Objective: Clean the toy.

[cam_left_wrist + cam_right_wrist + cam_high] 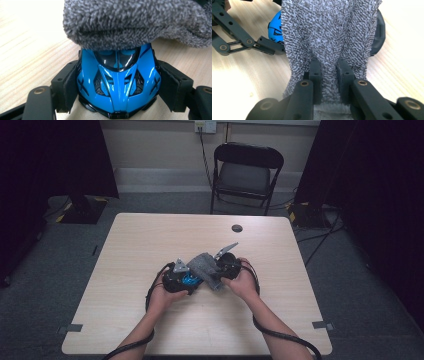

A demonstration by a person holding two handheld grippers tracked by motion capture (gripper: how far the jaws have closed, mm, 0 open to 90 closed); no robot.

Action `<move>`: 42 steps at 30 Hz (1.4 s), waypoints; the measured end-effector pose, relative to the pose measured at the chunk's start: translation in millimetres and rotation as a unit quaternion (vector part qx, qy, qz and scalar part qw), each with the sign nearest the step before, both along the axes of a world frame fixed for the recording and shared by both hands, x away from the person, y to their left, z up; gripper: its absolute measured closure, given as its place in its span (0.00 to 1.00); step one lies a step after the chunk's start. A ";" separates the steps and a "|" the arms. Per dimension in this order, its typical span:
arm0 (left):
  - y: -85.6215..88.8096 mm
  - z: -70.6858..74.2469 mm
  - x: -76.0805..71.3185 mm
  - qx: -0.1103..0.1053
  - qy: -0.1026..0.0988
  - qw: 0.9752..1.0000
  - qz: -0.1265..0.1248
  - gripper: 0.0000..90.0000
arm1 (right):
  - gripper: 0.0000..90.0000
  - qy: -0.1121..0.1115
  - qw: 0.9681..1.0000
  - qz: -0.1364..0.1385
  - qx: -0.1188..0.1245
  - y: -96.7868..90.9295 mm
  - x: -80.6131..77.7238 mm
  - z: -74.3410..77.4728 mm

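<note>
Near the front middle of the worktop [150,330], a blue toy car [117,85] is clamped between the left gripper's [117,87] fingers [68,85]. A grey cloth [329,37] is pinched by the right gripper [329,72] and draped over the car's far end.

My left gripper [187,279] and my right gripper [216,270] meet near the middle of the pale wooden table [150,245], left one to the left. Between my left pads sits the glossy blue toy car [117,85], nose towards me. The grey fluffy terry cloth [329,32] lies over the car's far end, pinched in my right jaws. Behind the table stands a black folding chair [246,172].
</note>
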State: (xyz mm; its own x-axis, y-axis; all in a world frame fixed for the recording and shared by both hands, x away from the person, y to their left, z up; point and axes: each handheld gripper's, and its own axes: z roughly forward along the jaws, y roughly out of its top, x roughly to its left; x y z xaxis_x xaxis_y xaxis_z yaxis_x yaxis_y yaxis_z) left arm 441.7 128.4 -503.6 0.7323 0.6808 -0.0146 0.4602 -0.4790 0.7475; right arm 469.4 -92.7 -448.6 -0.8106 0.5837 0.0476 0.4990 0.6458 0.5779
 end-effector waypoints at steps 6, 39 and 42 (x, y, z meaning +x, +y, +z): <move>0.1 0.0 0.2 0.000 -0.001 1.000 -0.001 0.28 | 0.86 -0.005 1.000 -0.011 -0.003 -2.6 3.1 2.3; 0.1 0.1 0.1 0.001 -0.001 1.000 0.000 0.28 | 0.87 -0.007 0.996 -0.092 -0.009 -27.4 24.9 2.5; 0.0 0.0 0.0 0.000 0.000 1.000 0.000 0.28 | 0.87 -0.007 0.995 -0.097 -0.007 -28.0 26.8 1.6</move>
